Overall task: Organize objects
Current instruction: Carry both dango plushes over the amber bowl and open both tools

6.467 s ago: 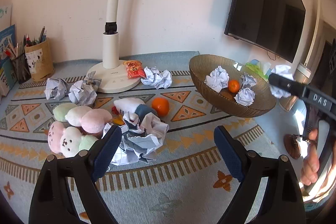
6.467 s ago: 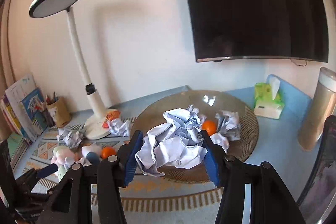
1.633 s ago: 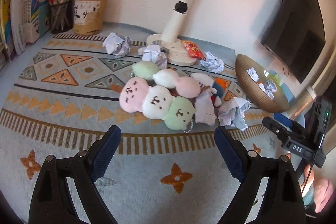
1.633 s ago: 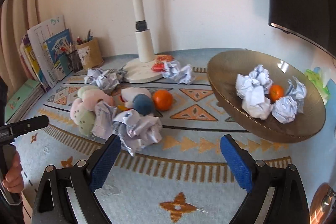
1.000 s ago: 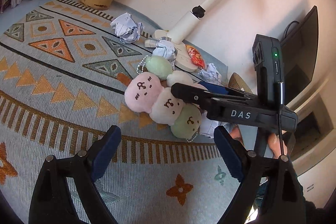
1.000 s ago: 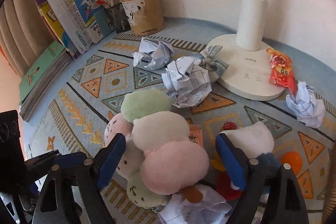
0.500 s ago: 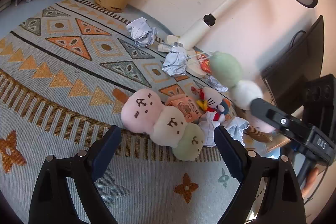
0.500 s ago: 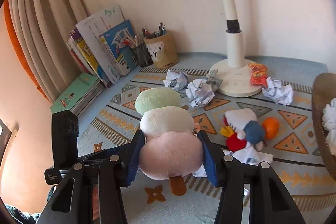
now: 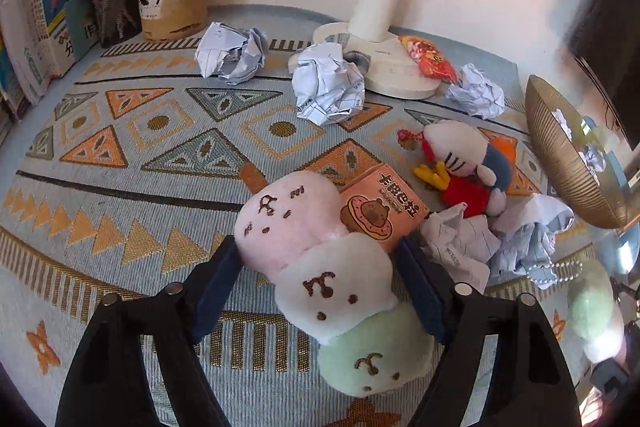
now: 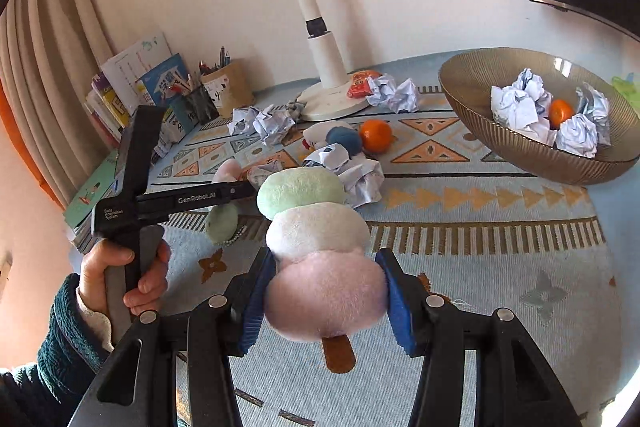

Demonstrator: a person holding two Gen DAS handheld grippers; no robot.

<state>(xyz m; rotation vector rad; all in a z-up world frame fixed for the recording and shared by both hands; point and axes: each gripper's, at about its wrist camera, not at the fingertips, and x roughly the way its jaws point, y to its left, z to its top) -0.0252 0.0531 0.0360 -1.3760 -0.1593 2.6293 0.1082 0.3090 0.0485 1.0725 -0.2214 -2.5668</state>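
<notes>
- Currently, a three-ball plush dango skewer without faces (green, white, pink) (image 10: 318, 247) is clamped at its pink ball by the blue pads of the right gripper (image 10: 326, 301) and is held clear of the mat.
- Its long axis is set upright and leans slightly away from the camera: the green ball is uppermost and farthest, and the brown stick tip hangs below the pink ball.
- A second three-ball plush dango skewer with embroidered faces (pink, white, green) (image 9: 328, 271) is seen lying on the mat between the fingers of the left gripper (image 9: 320, 287).
- The left pads are placed against the pink and white balls; whether they are pressed tight cannot be told.
- The long axis of this skewer runs diagonally: its brown stick points to the far left and its green ball lies nearest the camera.
- An orange printed snack box (image 9: 382, 209) is found touching the pink ball on its right side.
- The surface is a light-blue woven mat with orange and grey triangle patterns (image 9: 120, 155).
- Crumpled white paper balls (image 9: 328, 89) are scattered on the mat near the round base of a white desk lamp (image 9: 382, 39).
- A ribbed golden-brown bowl (image 10: 520, 147) is seen at the right; crumpled paper and an orange fruit are held in it.
- A second orange fruit (image 10: 375, 135) lies on the mat beside a white, blue and red plush toy (image 9: 464, 163).
- A brown pen holder (image 9: 170, 5) and books are stood against the white wall at the left.
</notes>
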